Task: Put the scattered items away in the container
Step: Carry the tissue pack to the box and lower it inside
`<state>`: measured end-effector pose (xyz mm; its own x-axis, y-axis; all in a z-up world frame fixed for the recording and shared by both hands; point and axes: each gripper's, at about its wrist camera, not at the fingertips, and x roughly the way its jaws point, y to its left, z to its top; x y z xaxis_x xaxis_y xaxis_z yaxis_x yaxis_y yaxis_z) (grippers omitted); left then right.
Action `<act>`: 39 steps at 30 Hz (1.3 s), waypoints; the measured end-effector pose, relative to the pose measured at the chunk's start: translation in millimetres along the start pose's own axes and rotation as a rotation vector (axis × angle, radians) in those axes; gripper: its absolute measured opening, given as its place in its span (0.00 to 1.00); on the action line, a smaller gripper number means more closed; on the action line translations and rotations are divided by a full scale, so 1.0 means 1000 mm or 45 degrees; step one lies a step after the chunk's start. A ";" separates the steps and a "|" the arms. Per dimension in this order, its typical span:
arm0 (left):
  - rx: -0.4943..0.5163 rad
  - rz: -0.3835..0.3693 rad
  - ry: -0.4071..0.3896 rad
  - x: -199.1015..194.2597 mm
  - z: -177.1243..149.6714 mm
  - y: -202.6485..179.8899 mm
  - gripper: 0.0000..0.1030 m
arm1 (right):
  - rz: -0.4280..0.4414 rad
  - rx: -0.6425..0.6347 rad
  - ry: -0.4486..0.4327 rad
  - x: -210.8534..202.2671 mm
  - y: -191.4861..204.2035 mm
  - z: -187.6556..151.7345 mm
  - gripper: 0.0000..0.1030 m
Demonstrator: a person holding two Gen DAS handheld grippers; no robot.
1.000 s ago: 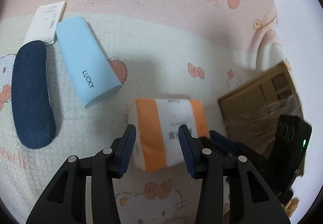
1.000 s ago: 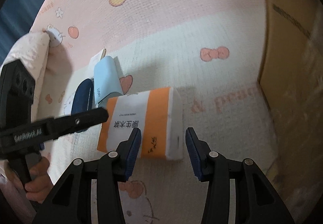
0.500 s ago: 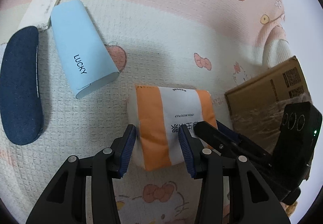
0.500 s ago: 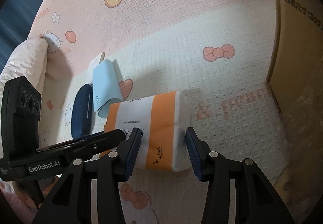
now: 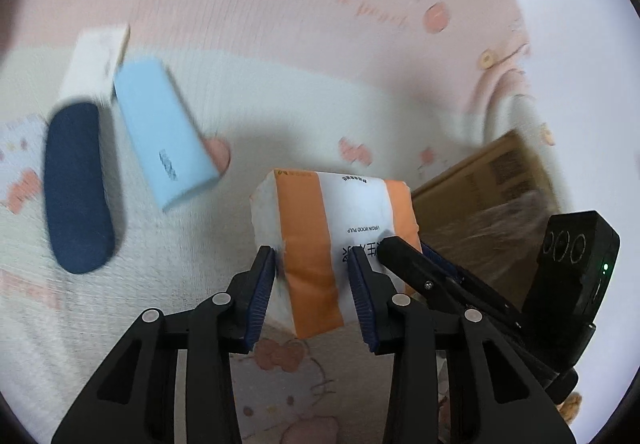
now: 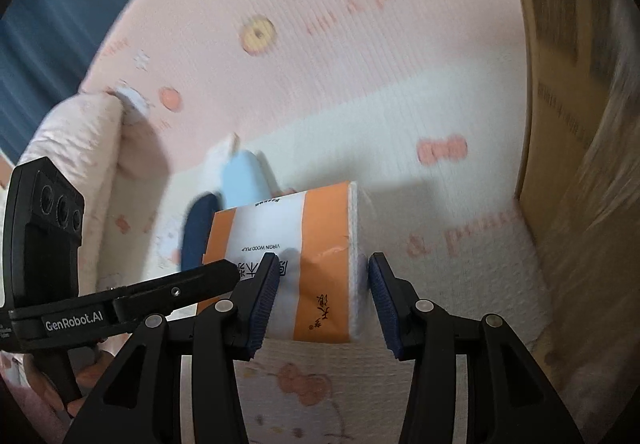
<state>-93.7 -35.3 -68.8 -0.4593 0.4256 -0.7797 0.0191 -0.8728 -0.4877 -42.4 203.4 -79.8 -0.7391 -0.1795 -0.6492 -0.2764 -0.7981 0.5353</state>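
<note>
Since a second ago, the tissue pack (image 5: 320, 244) is lifting off the mat (image 5: 280, 104); left gripper (image 5: 314, 284) is closing on it, right gripper (image 6: 322, 296) clamping its right end. Left objects are blurring; the box (image 6: 560, 124) is cut off at the right.

The orange-and-white tissue pack (image 5: 332, 232) hangs tilted above the bedspread, just beside the cardboard box (image 5: 492, 180). Farther from the box lie a light-blue case (image 5: 164, 140), a navy case (image 5: 76, 188) and a white card (image 5: 94, 62), close together.
</note>
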 end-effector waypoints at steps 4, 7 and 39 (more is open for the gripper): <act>0.067 -0.003 -0.120 -0.041 -0.002 -0.026 0.40 | 0.009 -0.089 -0.101 -0.037 0.024 0.013 0.43; 0.092 -0.025 -0.183 -0.067 0.002 -0.042 0.40 | 0.002 -0.149 -0.164 -0.064 0.040 0.023 0.44; 0.550 -0.276 0.019 -0.001 -0.017 -0.287 0.40 | -0.339 -0.074 -0.283 -0.261 -0.092 0.039 0.45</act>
<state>-83.7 218.2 65.4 -0.3990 0.6095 -0.6851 -0.4481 -0.7814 -0.4343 151.4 346.0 61.4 -0.7632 0.1642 -0.6249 -0.4470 -0.8326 0.3271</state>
